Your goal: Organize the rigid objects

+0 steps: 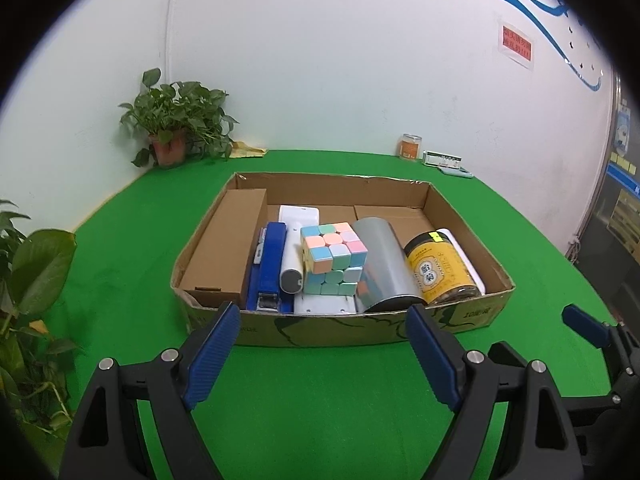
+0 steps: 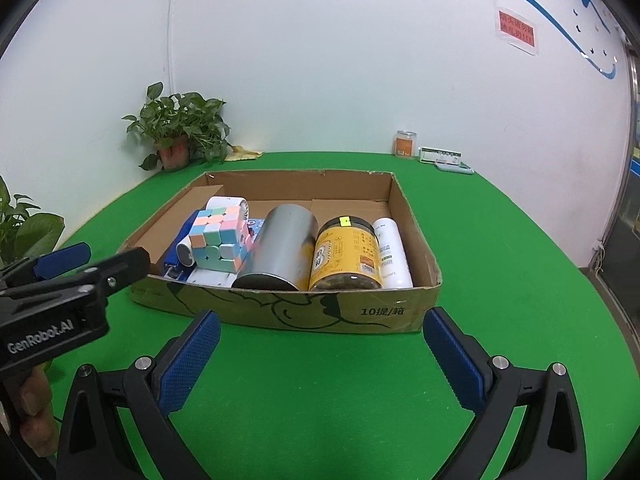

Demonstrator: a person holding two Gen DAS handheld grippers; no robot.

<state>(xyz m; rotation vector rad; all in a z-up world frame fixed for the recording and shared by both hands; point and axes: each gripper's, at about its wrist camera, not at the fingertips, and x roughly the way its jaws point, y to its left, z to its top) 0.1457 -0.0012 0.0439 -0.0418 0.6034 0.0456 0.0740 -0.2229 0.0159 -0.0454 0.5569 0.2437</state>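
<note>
A shallow cardboard box (image 1: 340, 330) (image 2: 304, 314) lies on the green table. Inside it sit a brown carton (image 1: 226, 244), a blue stapler (image 1: 270, 266), a white cylinder (image 1: 291, 276), a pastel puzzle cube (image 1: 334, 258) (image 2: 218, 240), a silver tin on its side (image 1: 386, 266) (image 2: 280, 250), a yellow-labelled jar (image 1: 440, 268) (image 2: 348, 256) and a white bottle (image 2: 392, 254). My left gripper (image 1: 324, 330) stands open just short of the box's near wall, nothing between its fingers. My right gripper (image 2: 320, 336) is open too, empty, before the same wall.
A potted plant (image 1: 176, 124) (image 2: 180, 128) stands in the back left corner and leaves (image 1: 28, 280) crowd the left table edge. A small jar (image 1: 410, 146) and a flat box (image 1: 444, 160) sit at the back right by the wall. A hand (image 2: 36, 416) holds the left gripper's handle.
</note>
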